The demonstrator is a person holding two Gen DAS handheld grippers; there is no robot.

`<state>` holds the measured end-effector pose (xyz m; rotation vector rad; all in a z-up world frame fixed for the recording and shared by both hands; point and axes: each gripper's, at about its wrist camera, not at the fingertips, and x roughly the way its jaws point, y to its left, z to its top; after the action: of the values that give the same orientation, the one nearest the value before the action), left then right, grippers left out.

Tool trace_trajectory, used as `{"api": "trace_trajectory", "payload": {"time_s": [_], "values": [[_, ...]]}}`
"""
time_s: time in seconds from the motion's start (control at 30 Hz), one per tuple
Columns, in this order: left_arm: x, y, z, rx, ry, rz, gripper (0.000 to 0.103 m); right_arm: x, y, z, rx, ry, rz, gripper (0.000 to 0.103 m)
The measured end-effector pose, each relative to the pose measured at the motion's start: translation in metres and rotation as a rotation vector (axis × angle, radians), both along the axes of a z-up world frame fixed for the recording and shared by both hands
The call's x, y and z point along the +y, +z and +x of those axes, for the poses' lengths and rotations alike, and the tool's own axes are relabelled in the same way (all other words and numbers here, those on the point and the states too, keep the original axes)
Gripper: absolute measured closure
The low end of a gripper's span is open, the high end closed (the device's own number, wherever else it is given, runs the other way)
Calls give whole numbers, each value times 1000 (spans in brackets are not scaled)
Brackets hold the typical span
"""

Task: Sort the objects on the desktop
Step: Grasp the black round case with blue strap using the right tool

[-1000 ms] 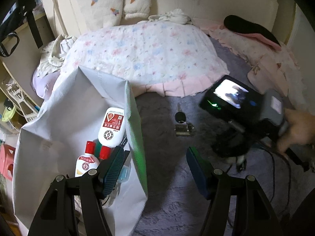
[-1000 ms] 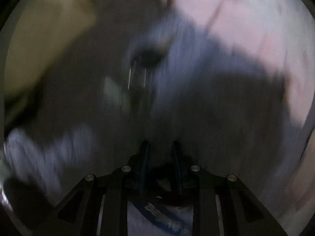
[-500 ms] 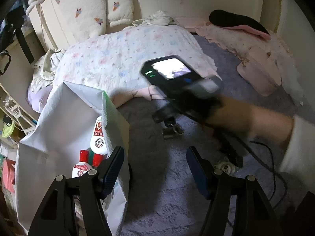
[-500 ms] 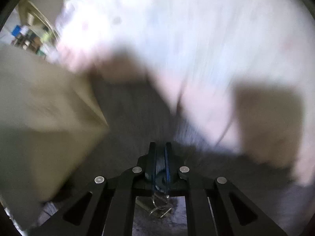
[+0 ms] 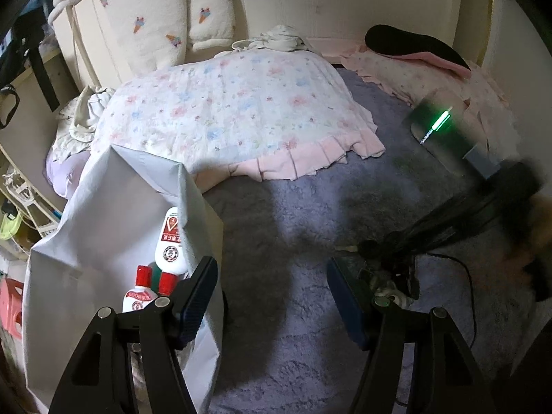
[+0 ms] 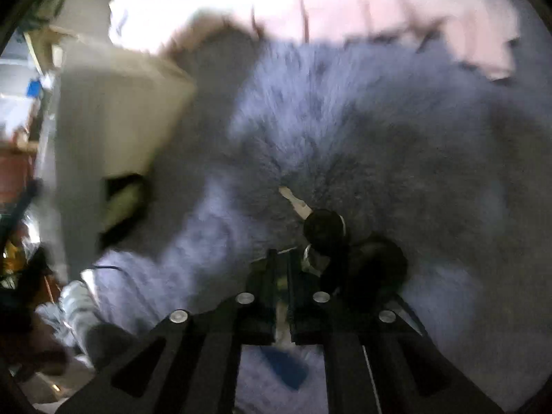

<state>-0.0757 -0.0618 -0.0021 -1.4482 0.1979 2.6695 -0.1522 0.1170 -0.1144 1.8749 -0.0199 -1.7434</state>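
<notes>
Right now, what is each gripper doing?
Left gripper: open, empty.
Right gripper: fingers closed on a key.

Bag (image 5: 114, 214) stands at the left on the rug (image 5: 293, 296), bottles (image 5: 169, 241) inside it. Behind the bag and rug, a quilt (image 5: 234, 117) lies heaped, pillows (image 5: 162, 10) leaning on the wall beyond. Right of the quilt sits more bedding (image 5: 431, 72). At the rug's right, a key (image 6: 321, 227) lies beside a cable (image 5: 462, 269).
</notes>
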Motion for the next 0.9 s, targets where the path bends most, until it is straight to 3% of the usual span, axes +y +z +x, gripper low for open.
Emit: {"api": "trace_trajectory", "payload": {"time_s": [0.1,0.17,0.2,0.33,0.43,0.57,0.7,0.9], "values": [[8,-11,-2,-23,-38,1,40,11,45,7,104,-95,-20,68],[14,-16,-4,-43,-44,-12,40,17,61,9,154,-192,-37,22],[16,-19,-5,-56,-41,-20,40,26,60,12,170,-248,-32,15],[25,-28,-4,-82,-69,-6,40,54,36,10,131,-314,50,16],[38,-37,-2,-110,-113,-3,40,63,11,4,54,-336,82,27],[63,-52,-2,-141,-183,-58,40,66,-11,-9,-65,-381,38,44],[81,-59,4,-141,-242,-118,40,47,-17,-17,-48,-382,29,44],[83,-52,7,-119,-259,-111,40,28,-27,-22,-15,-360,41,43]]}}
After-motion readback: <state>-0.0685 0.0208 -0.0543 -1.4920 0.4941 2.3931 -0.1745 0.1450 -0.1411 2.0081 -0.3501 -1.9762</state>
